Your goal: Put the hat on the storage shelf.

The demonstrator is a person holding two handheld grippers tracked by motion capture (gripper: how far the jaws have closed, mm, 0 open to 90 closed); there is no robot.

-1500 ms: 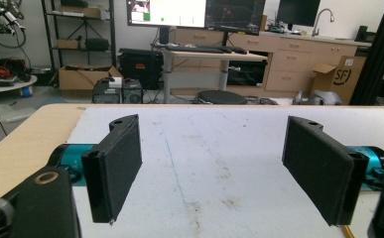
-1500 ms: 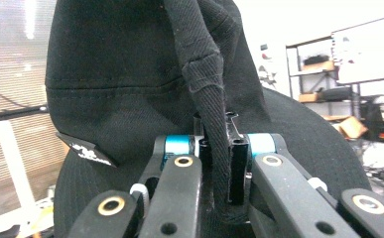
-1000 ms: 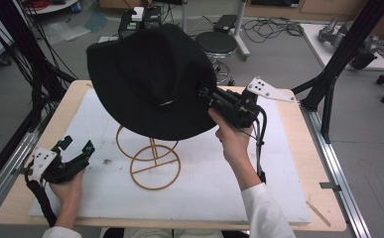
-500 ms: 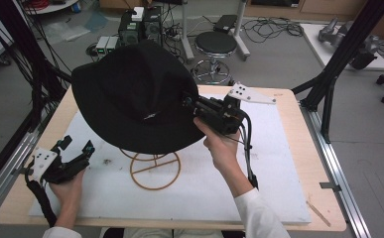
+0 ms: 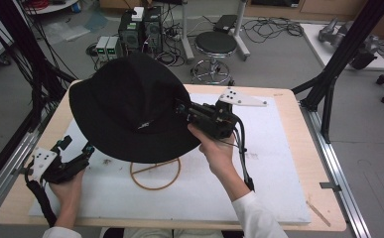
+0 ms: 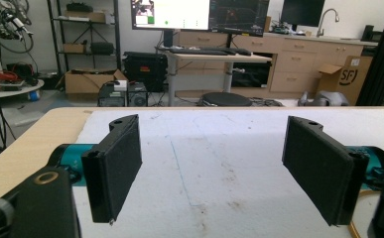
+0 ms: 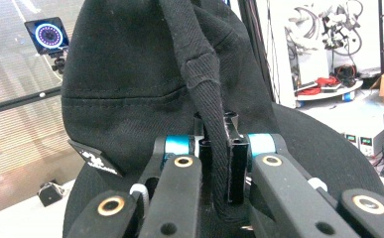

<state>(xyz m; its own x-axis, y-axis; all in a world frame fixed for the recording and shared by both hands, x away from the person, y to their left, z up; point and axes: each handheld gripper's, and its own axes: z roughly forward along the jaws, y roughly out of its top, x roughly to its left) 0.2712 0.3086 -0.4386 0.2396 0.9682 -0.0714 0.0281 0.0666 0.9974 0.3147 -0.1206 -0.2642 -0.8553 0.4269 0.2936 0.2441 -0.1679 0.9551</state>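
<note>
— Two grippers here; what's each doing?
— Right gripper (image 5: pixel 183 110) pinches the brim of the black bucket hat (image 5: pixel 130 106), jaws pressed tight on the fabric, holding it above the wire hat stand (image 5: pixel 155 173).
— And the other?
— Left gripper (image 5: pixel 78 151) rests on the white mat (image 5: pixel 279 163) near the table's left edge, jaws spread wide.

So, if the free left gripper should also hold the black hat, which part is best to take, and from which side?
The brim of the black hat, on its left edge, opposite the right gripper that already pinches the brim. The brim is thin, flat cloth that juts out sideways, so the open left gripper could probably rise from the lower left and close over that edge.
</note>
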